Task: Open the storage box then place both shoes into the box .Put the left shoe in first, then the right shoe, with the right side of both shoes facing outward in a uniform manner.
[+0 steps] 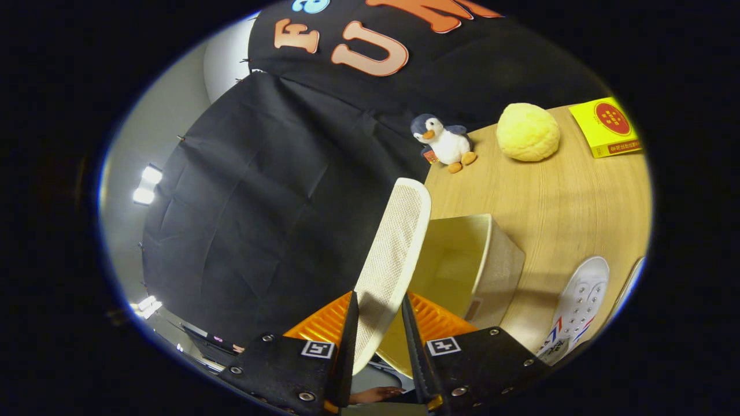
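between the gripper (378, 341)'s two fingers sat a white shoe (393, 260), sole side showing its fine mesh-like tread, clamped from both sides so that each finger pressed against an edge of the sole. the shoe stood lifted and tilted, its rounded end reaching up ahead of the fingers and over the near corner of the storage box (480, 260). that box, pale beige with a cream inside, rested open on the wooden table (566, 196) just beyond and to the right of the fingers; its inside looked bare as far as could be seen. beside the box, further right on the table, lay the second white shoe (578, 306), upper side up, with metal eyelets and red and blue stripes near its side, apart from the box. far across the table stood a small plush penguin (444, 141), near it a yellow bumpy ball (528, 132), and beyond that a yellow packet (607, 127) with a red circle. black cloth (260, 219) formed the booth wall behind. below the fingers a bit of a person's hand (376, 394) showed.
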A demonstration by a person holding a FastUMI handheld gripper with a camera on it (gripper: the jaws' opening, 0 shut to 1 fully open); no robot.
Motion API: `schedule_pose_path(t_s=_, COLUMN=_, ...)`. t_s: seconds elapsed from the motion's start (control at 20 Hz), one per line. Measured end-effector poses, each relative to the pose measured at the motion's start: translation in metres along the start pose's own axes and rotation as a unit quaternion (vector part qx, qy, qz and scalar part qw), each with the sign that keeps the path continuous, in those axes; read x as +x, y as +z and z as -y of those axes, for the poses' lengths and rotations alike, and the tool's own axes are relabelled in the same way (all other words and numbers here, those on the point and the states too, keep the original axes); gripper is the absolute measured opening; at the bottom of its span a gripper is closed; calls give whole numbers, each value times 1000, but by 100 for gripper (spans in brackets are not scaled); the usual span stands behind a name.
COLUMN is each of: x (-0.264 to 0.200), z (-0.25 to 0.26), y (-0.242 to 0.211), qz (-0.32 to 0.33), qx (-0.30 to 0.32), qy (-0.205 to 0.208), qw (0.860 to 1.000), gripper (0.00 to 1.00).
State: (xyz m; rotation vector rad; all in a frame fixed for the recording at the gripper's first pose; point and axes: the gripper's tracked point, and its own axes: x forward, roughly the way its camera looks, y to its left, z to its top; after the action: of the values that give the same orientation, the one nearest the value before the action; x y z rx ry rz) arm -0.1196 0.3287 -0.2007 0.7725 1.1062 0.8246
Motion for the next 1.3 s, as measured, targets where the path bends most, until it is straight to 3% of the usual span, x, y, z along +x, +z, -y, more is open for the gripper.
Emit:
schedule_pose_path(t_s=0.5, x=43, z=-81, y=34, qz=35, qx=-16, qy=44, qw=998, gripper=26)
schedule_pose_path(t_s=0.95, x=124, z=-141, y=22, qz=14, qx=-42, qy=62, qw=997, gripper=22)
schedule_pose_path(t_s=1.2, x=166, z=-153, y=9, qz=-8, qx=-26, qy=32, qw=999, gripper=22)
schedule_pose_path(t_s=1.25, x=173, z=-153, y=7, qz=-14, qx=-20, qy=25, qw=999, gripper=24)
schedule_pose_path(t_s=1.3, x=179, z=-151, y=5, qz=-19, qx=-19, qy=17, qw=999, gripper=33)
